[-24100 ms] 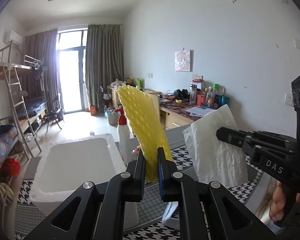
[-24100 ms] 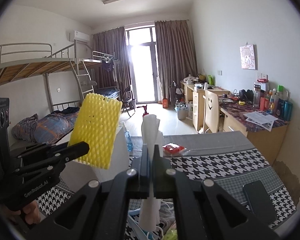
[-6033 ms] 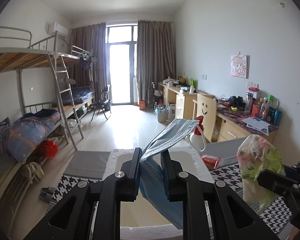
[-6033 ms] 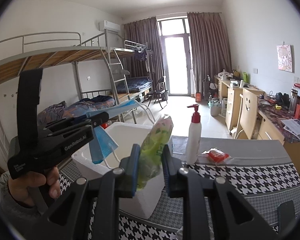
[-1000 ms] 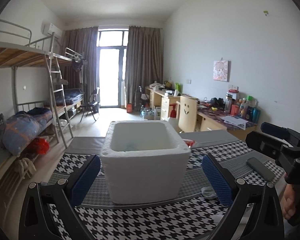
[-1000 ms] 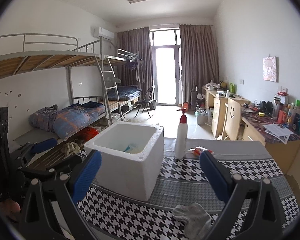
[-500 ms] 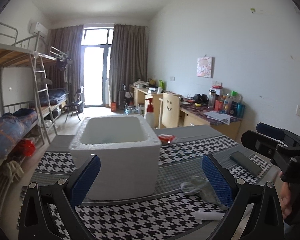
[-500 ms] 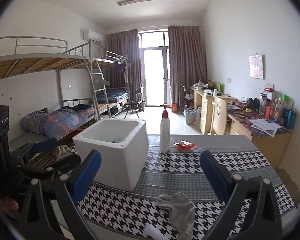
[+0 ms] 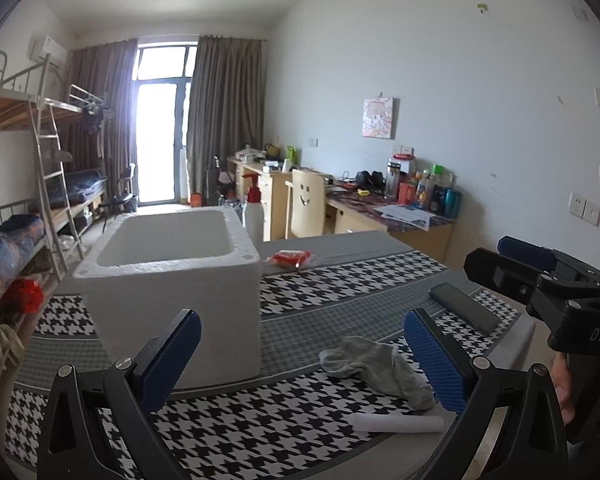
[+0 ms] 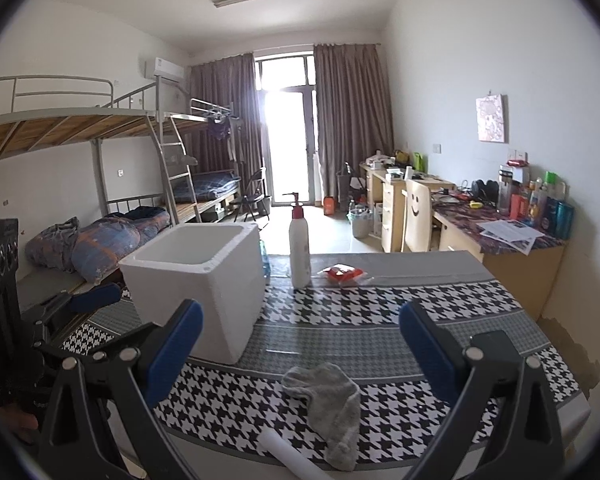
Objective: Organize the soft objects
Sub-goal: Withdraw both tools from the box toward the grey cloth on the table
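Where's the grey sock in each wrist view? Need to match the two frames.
Left wrist: grey sock lies low and right of centre on the houndstooth cloth, near the right fingertip.
Right wrist: grey sock lies bottom centre, between the open fingers.
Shared landmark: white foam box, left of the sock in both.
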A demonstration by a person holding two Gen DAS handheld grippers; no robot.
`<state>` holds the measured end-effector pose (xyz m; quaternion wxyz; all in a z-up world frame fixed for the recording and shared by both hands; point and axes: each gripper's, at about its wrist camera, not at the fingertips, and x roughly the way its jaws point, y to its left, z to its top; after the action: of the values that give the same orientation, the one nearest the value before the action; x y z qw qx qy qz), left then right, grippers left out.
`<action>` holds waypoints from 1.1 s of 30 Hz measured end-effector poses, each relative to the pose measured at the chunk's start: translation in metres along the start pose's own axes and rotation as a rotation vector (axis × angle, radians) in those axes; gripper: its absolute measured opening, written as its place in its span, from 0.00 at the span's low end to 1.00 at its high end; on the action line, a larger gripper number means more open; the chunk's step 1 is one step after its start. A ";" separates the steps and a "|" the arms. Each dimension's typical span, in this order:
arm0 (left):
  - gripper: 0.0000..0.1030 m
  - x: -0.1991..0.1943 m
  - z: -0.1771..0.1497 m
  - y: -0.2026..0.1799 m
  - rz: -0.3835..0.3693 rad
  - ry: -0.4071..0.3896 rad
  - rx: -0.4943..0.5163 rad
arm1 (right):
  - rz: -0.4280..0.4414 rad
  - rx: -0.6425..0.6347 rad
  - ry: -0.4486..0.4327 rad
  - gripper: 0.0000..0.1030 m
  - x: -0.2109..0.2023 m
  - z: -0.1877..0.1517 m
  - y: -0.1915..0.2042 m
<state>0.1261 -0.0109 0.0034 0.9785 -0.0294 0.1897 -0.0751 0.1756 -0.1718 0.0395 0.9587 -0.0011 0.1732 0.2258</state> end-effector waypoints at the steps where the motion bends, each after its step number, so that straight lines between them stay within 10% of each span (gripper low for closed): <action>1: 0.99 0.001 -0.001 -0.001 -0.004 0.005 0.000 | -0.003 0.002 0.000 0.97 -0.001 -0.001 -0.001; 33: 0.99 0.036 -0.043 -0.020 -0.109 0.153 0.080 | -0.052 0.065 0.087 0.97 0.016 -0.032 -0.031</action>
<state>0.1407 -0.0375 -0.0479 0.9560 0.0053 0.2590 -0.1377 0.1913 -0.1955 0.0016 0.9553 0.0156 0.2220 0.1948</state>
